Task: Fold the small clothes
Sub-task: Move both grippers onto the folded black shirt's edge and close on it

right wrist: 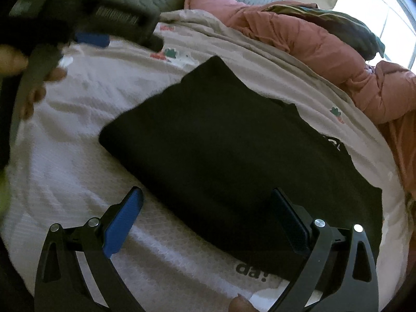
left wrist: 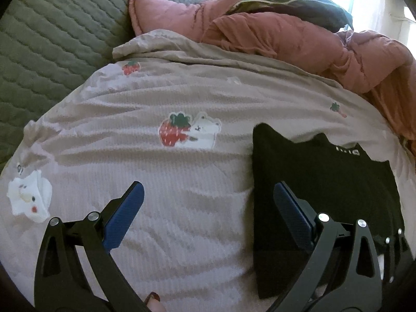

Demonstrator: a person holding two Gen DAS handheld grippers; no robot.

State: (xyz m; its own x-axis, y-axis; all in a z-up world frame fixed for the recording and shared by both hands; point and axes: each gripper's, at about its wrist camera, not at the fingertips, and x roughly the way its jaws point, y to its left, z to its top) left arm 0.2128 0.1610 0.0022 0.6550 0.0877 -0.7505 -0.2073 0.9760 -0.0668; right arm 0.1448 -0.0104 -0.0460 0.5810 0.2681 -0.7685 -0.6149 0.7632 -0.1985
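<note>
A black garment (left wrist: 325, 179) lies folded into a flat rectangle on the pale bedspread (left wrist: 166, 171), with small white lettering near its far edge. My left gripper (left wrist: 209, 195) is open just left of it, the right fingertip over the garment's left edge, nothing held. In the right wrist view the same black garment (right wrist: 228, 156) fills the middle. My right gripper (right wrist: 208, 200) hangs open above its near edge, gripping nothing. The left gripper (right wrist: 91, 39) appears blurred at the upper left, held by a hand (right wrist: 15, 62).
The bedspread has strawberry and white bear prints (left wrist: 187, 132). A pink quilt (left wrist: 299, 41) and a dark cloth (left wrist: 299, 7) are bunched along the far side. A grey quilted cover (left wrist: 52, 39) rises at the left. Bright window (right wrist: 390, 13) at the far right.
</note>
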